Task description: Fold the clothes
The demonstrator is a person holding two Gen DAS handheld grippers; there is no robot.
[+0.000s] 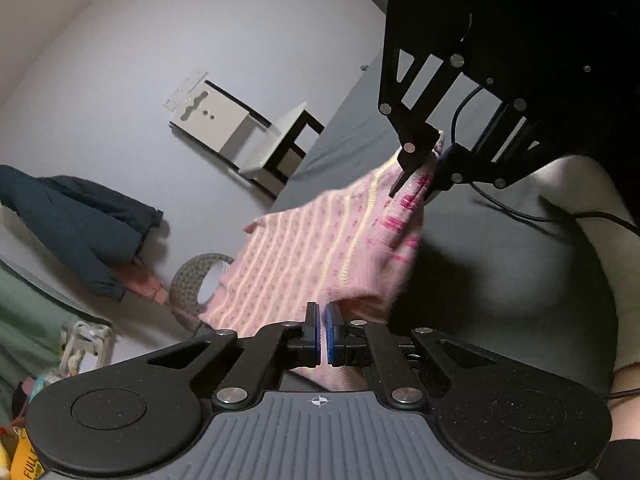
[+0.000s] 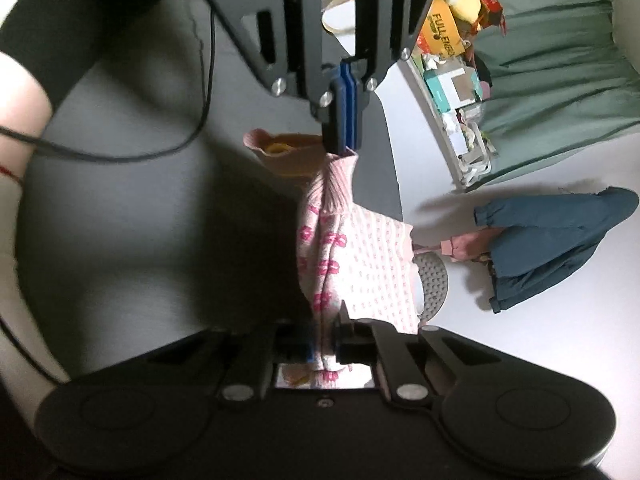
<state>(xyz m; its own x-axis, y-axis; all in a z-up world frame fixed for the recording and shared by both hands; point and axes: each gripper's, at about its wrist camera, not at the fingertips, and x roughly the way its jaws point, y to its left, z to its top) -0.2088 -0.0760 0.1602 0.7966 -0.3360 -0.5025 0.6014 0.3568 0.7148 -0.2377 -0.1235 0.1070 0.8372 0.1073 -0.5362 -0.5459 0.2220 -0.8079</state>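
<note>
Grippers face each other; left gripper (image 1: 323, 334) and right gripper (image 2: 325, 344) jaws pinch the pink garment (image 1: 320, 256) stretched between them.

Home bedroom: grey bedsheet (image 1: 352, 120) ahead of the fingers, white bedside table (image 1: 256, 136) beyond, green curtain (image 2: 560, 80) right.

a white-and-black chair (image 1: 256, 140) lies tipped far ahead of the left gripper. a dark blue jacket (image 1: 80, 228) lies crumpled to its left, touching a pink cloth (image 1: 144, 284). a grey dotted ring (image 1: 192, 284) lies just beside them. green curtain (image 2: 560, 60) and a cluttered shelf (image 2: 452, 92) are ahead-right of the right gripper.
</note>
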